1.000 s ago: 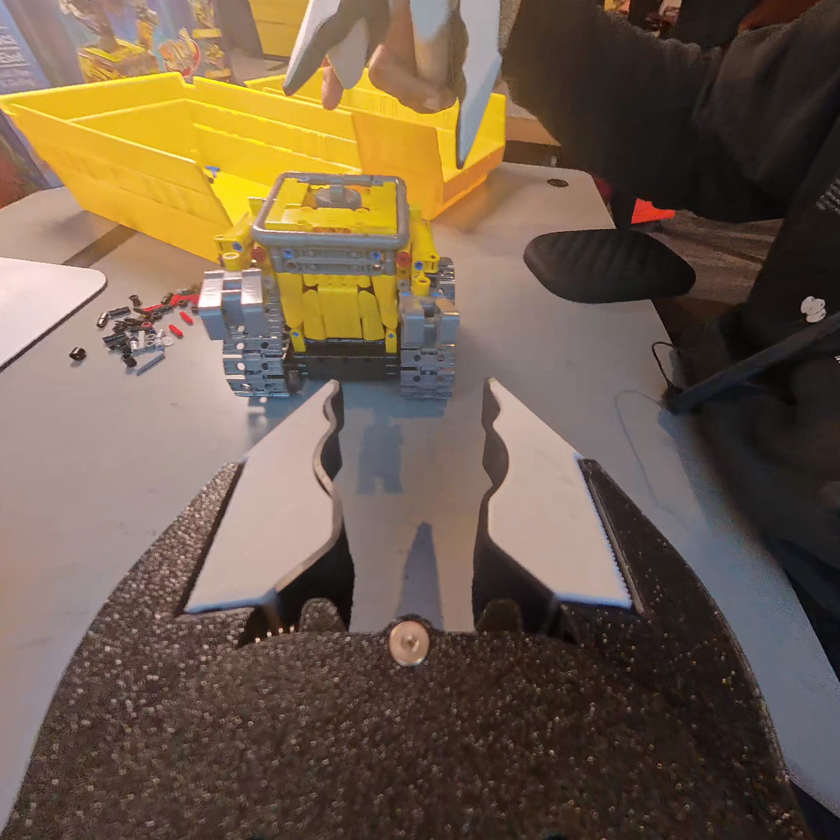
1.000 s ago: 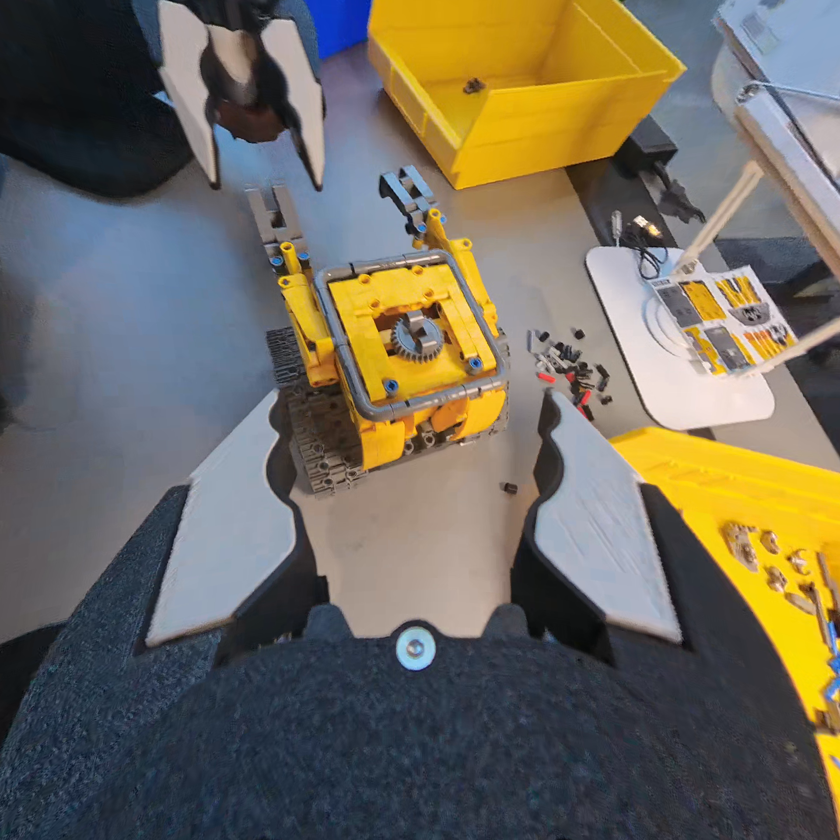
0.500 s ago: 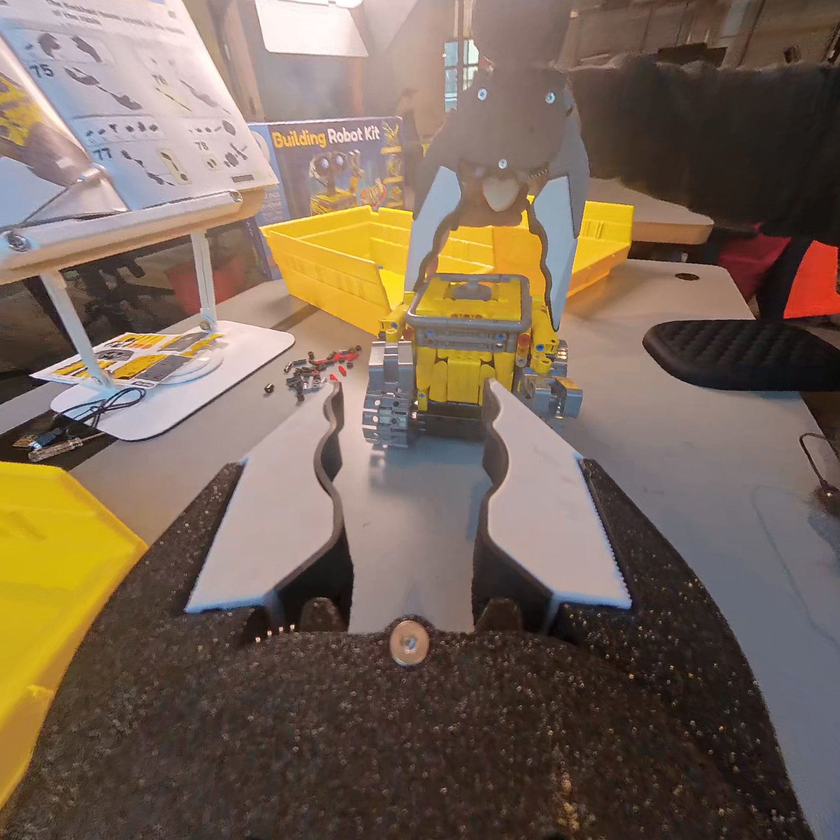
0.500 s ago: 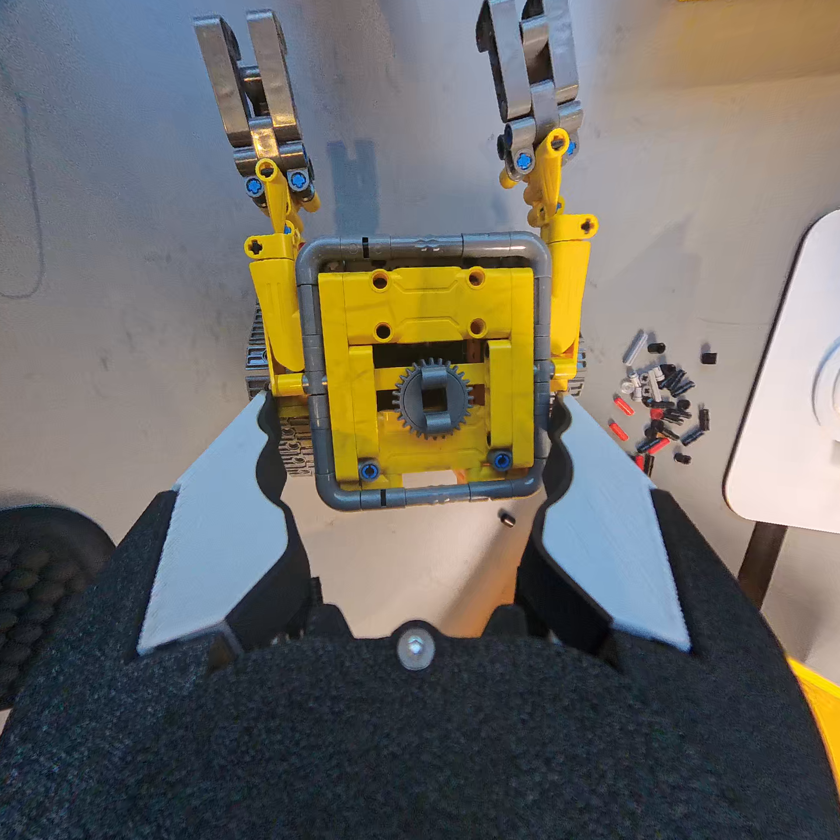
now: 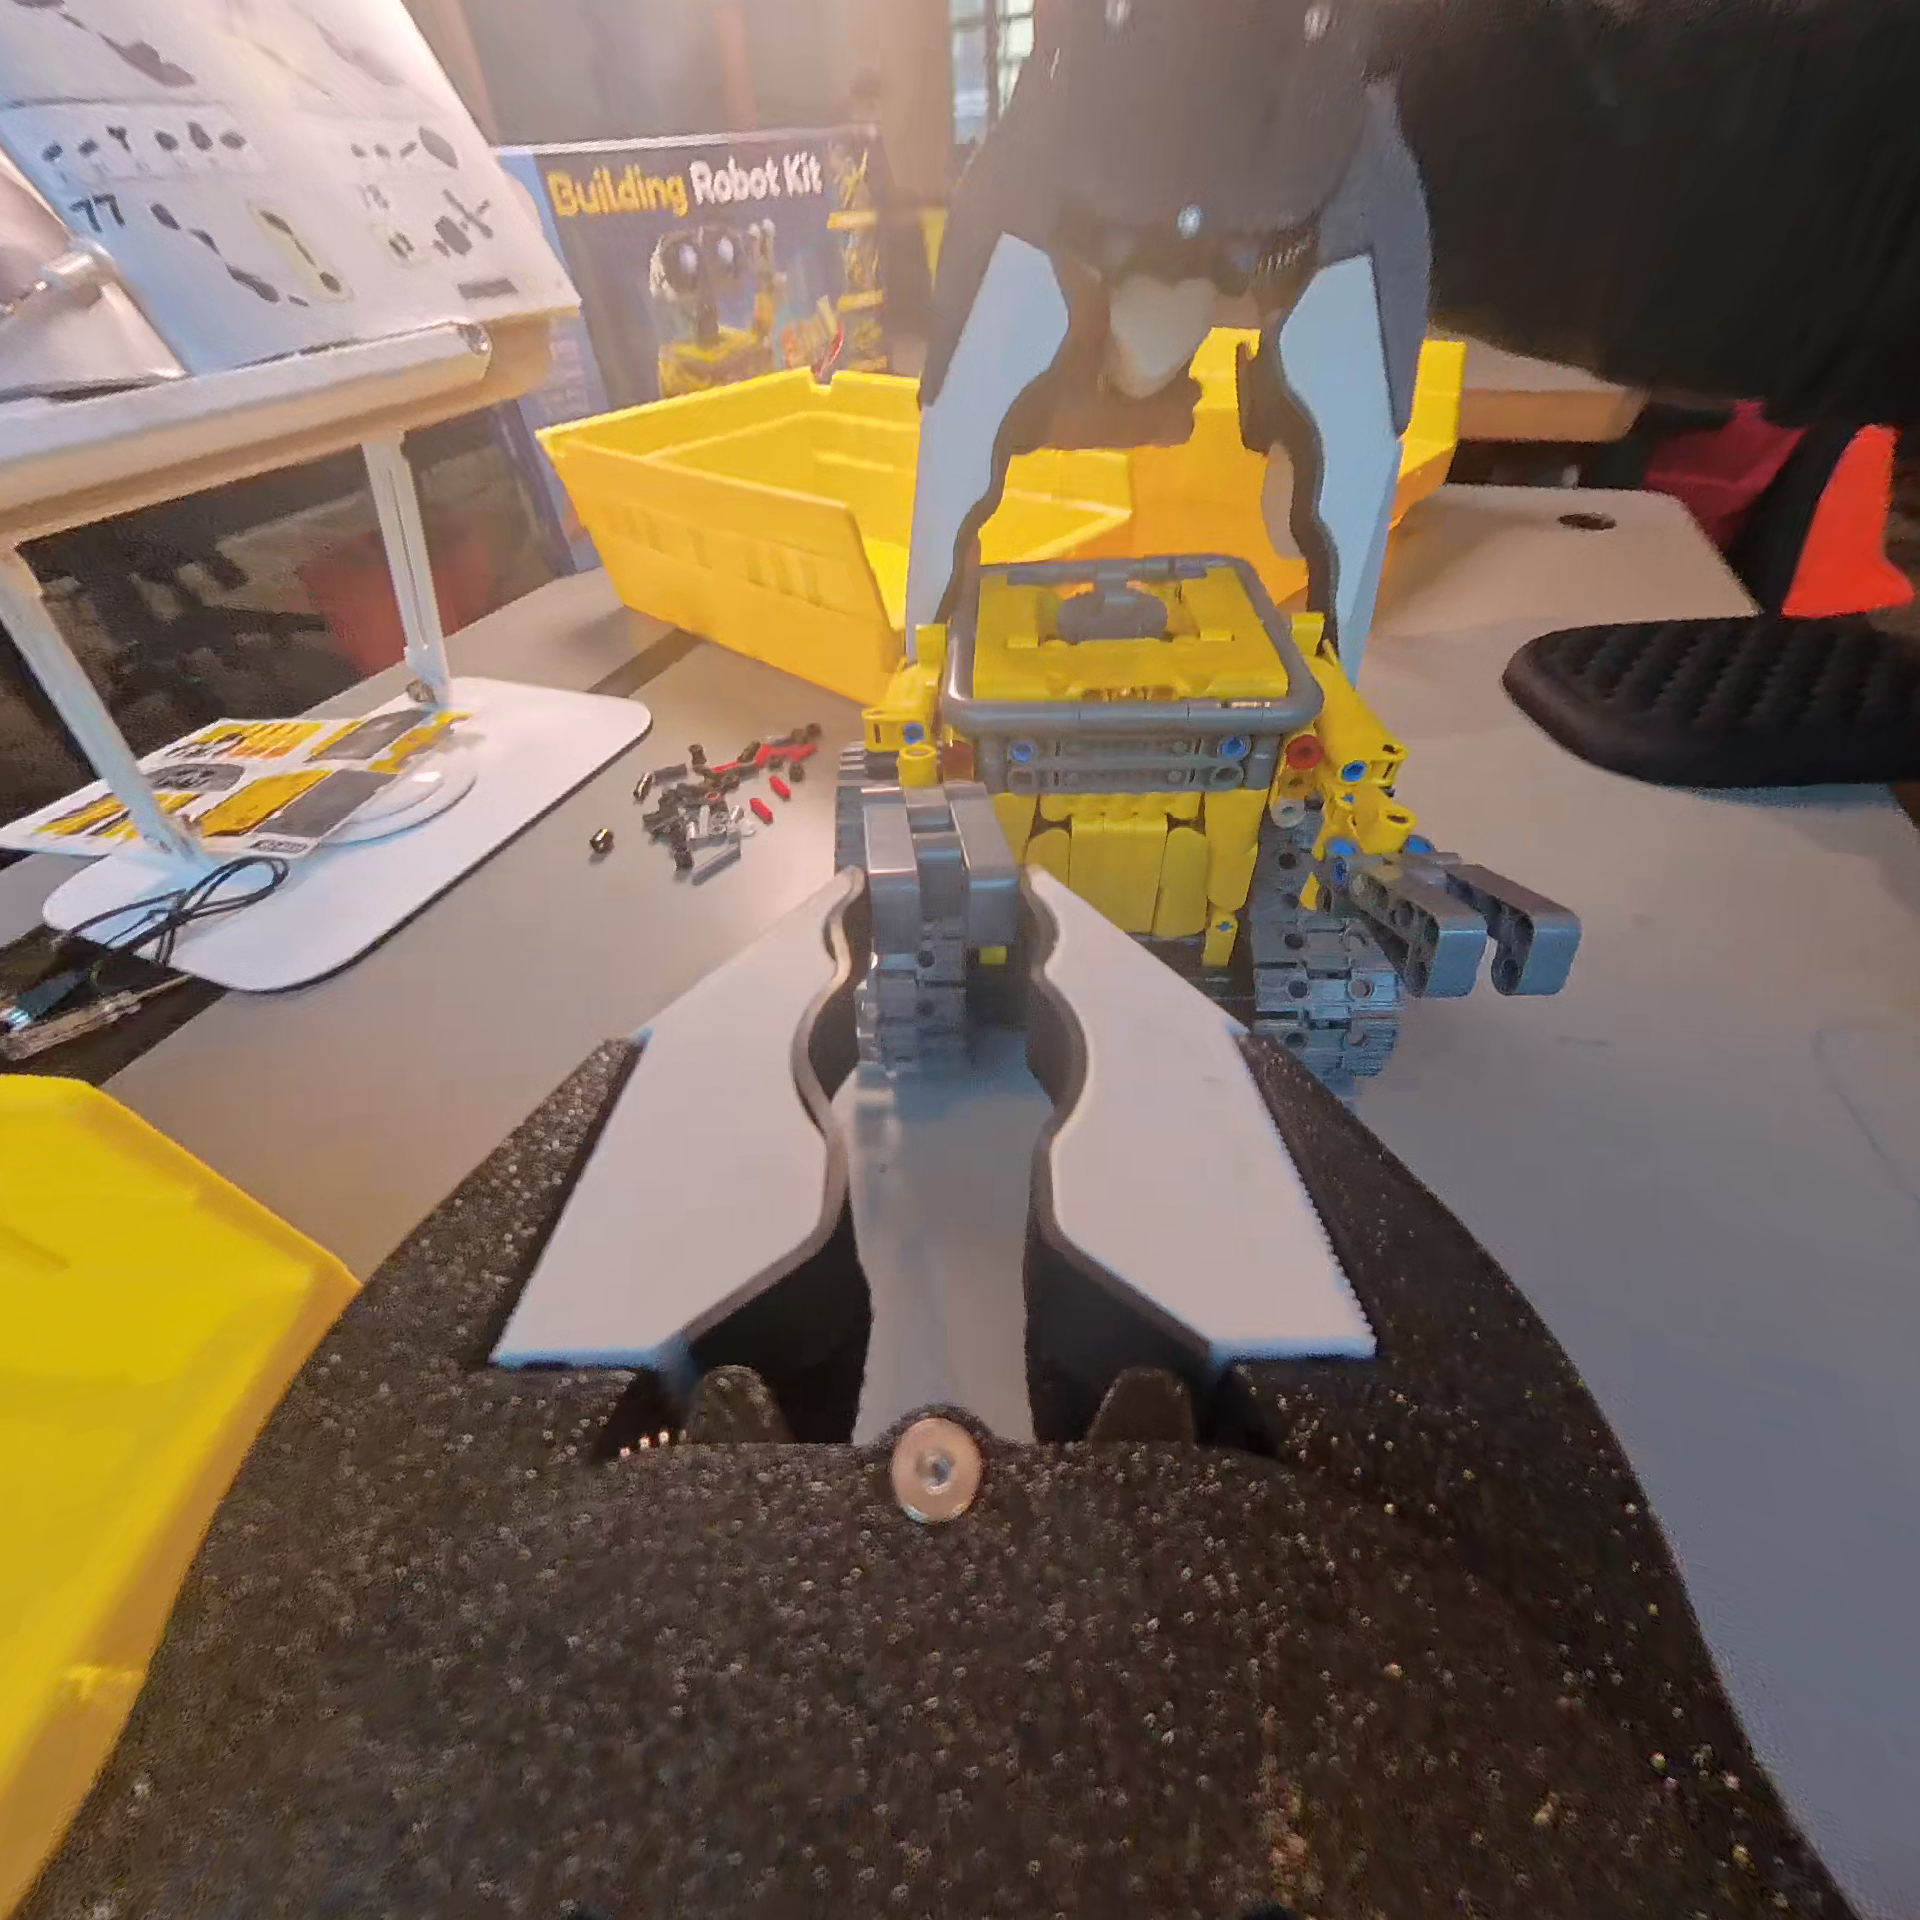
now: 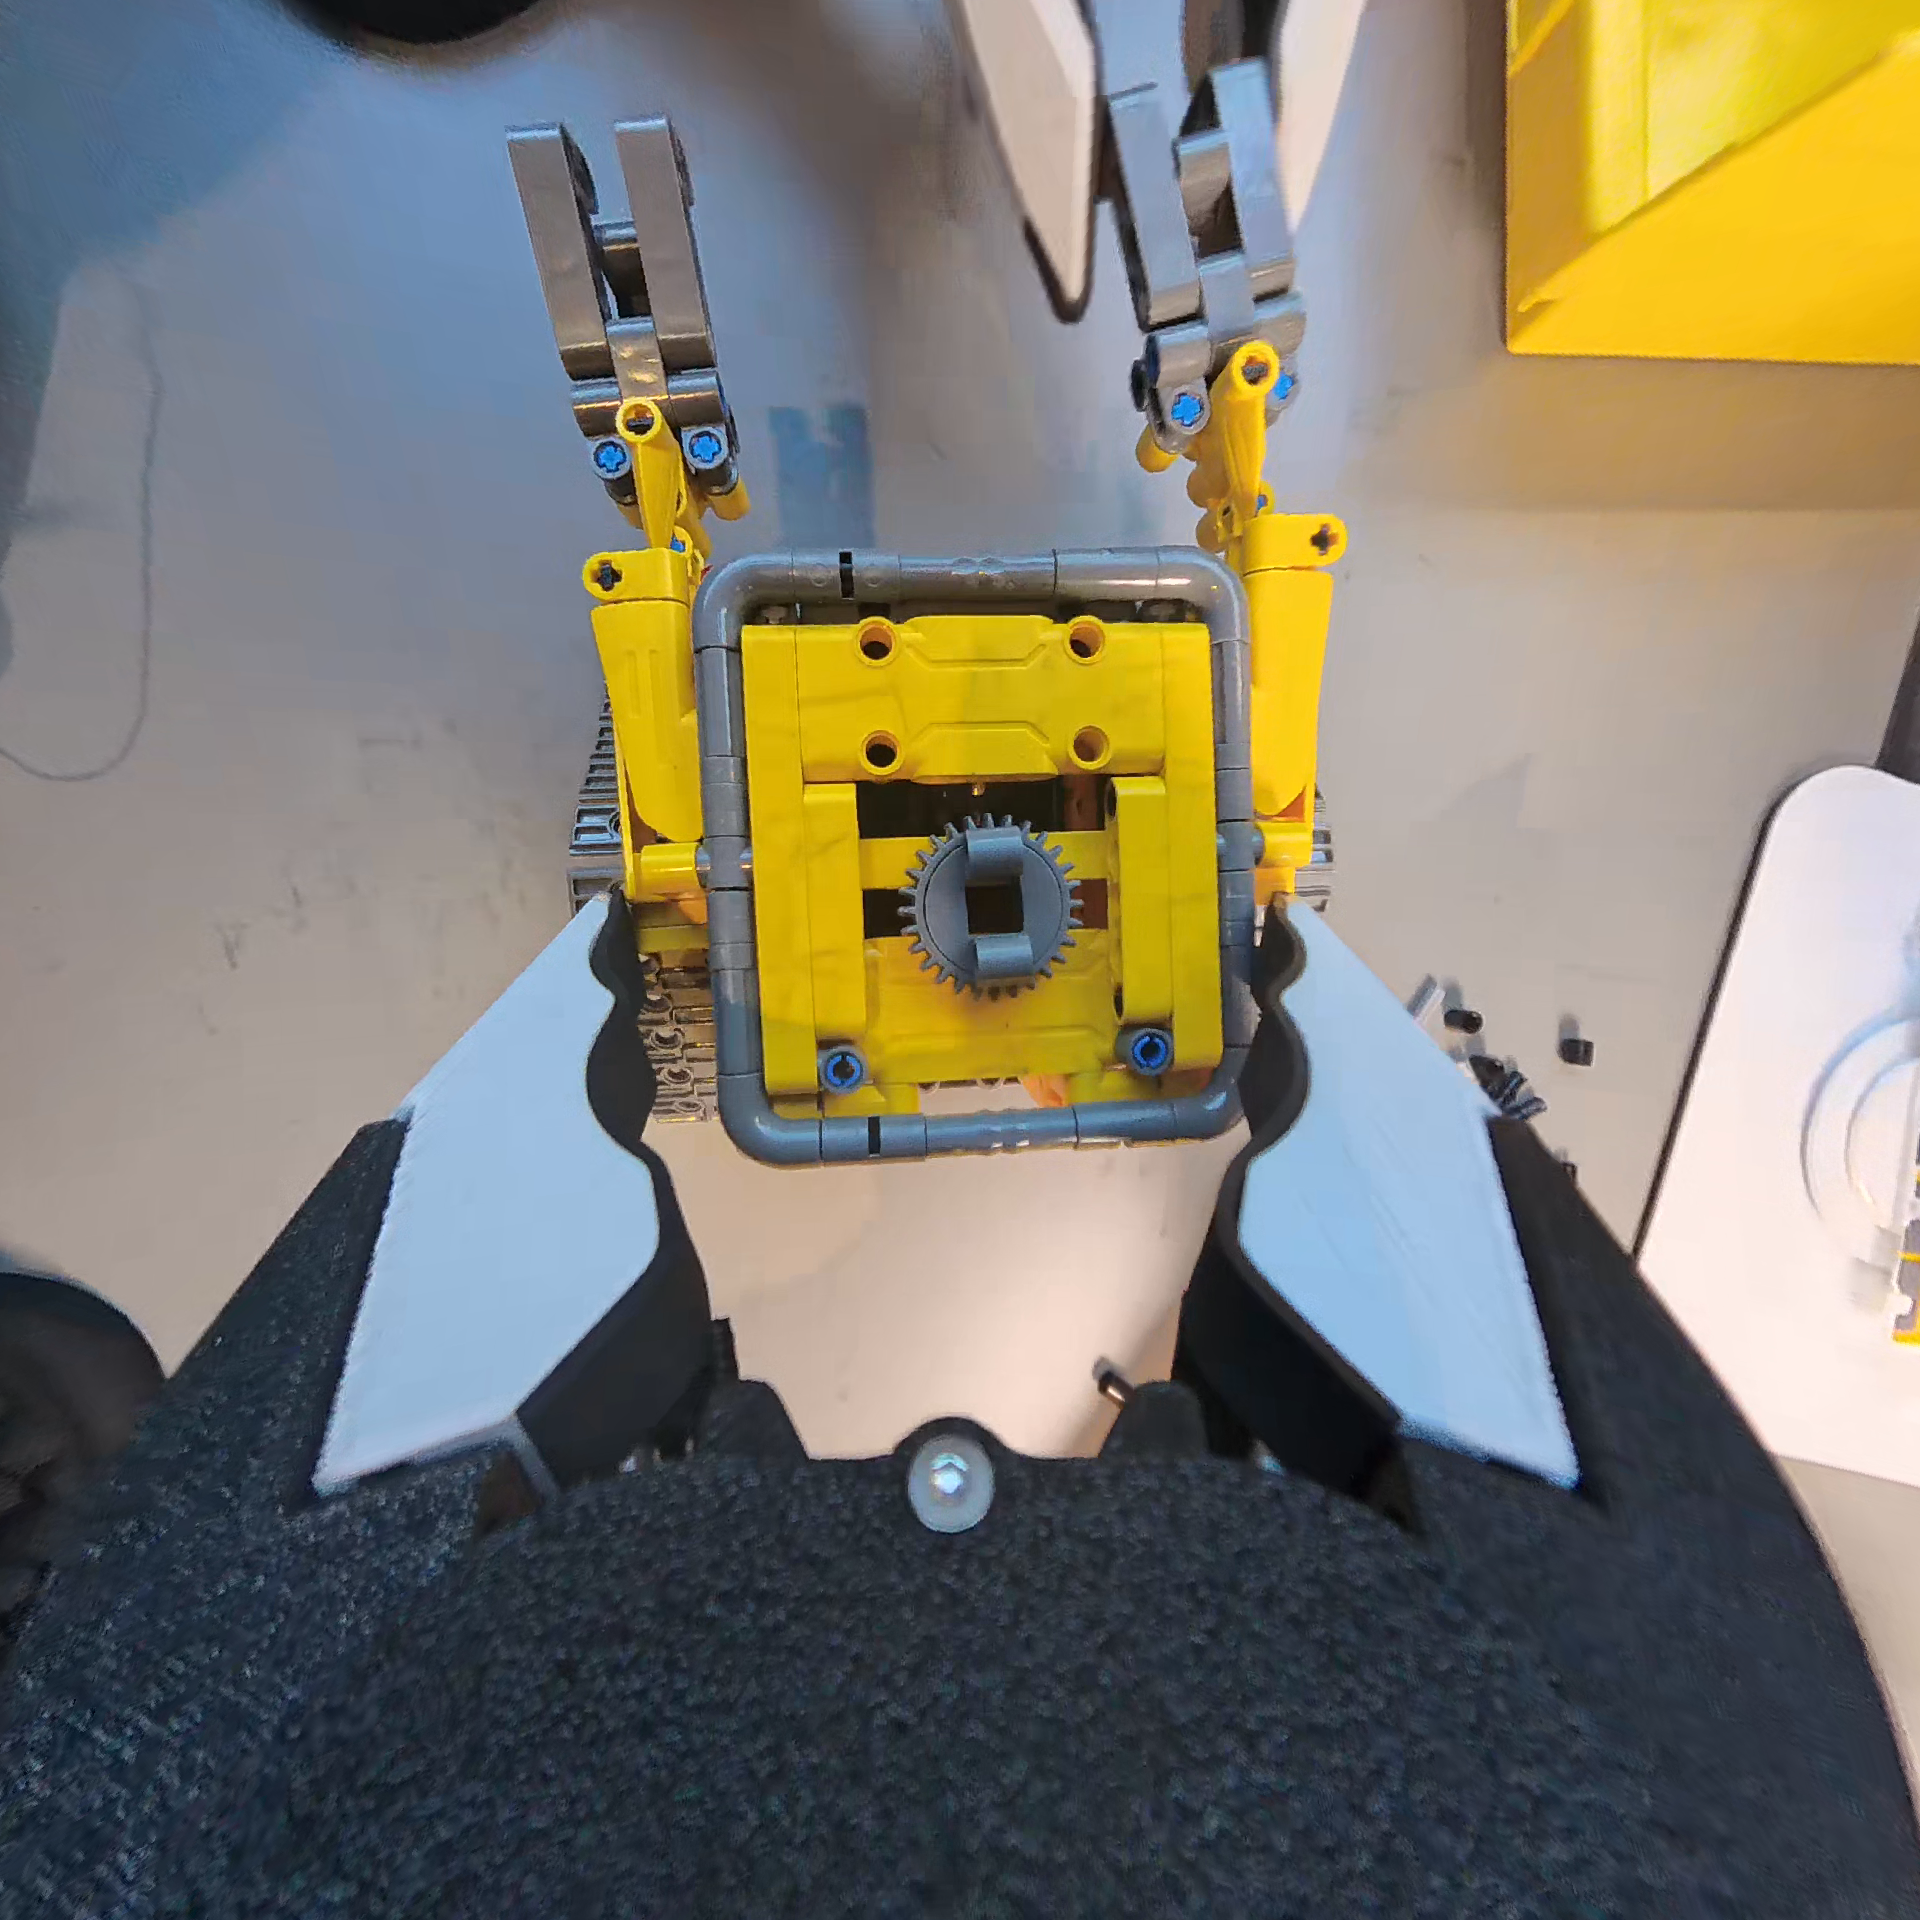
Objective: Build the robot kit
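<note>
**A:** From the left wrist view, our left gripper [image 5: 943, 894] has its fingers drawn in to a narrow gap around the grey beam-built claw arm [image 5: 940, 873] of the yellow and grey brick-built tracked robot model [image 5: 1112, 727]. They look pinched on it.

**B:** We agree. The model stands on the pale grey table [image 5: 520, 987], with a scatter of small black and red pins [image 5: 717, 800] just to its left. Our right gripper [image 5: 1138, 634] hangs over it from above.

**A:** From the right wrist view, that gripper [image 6: 940, 914] is spread wide, with one tip at each flank of the model [image 6: 977, 707].

**B:** We cannot tell whether the tips touch it. One left finger [image 6: 1039, 156] shows beside the claw arm [image 6: 1205, 229].
</note>
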Available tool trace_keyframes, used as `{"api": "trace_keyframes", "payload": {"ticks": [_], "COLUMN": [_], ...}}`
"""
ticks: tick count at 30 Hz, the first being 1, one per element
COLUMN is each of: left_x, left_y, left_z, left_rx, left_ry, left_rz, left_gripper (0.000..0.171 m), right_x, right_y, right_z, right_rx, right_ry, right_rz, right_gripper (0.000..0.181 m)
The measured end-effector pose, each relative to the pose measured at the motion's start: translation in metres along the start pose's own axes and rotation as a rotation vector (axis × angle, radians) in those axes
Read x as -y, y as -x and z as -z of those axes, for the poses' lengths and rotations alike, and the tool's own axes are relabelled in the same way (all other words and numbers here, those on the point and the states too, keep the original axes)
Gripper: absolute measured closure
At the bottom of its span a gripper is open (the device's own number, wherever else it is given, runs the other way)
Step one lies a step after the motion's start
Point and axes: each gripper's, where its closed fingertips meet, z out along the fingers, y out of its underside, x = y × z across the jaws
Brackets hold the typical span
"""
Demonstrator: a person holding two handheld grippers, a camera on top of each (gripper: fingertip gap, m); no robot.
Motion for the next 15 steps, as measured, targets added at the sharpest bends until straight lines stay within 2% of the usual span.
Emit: {"api": "trace_keyframes", "payload": {"ticks": [3,8,15], "left_x": [0.0057,-0.0008,-0.0029], "left_y": [0.0024,0.0028,0.0056], "left_z": [0.0068,0.0117,0.0086], "left_rx": [-0.128,-0.271,-0.227], "left_ry": [-0.057,-0.068,-0.051], "left_rz": [0.075,0.133,0.084], "left_gripper": [0.146,0.146,0.146], "right_x": [0.0025,0.0061,0.0048], "right_y": [0.002,0.0052,0.0035], "right_z": [-0.0011,-0.0029,-0.0026], "right_rx": [0.014,0.041,0.04], "right_ry": [-0.022,-0.044,-0.05], "right_rz": [0.023,0.057,0.037], "right_gripper": [0.065,0.064,0.064]}}
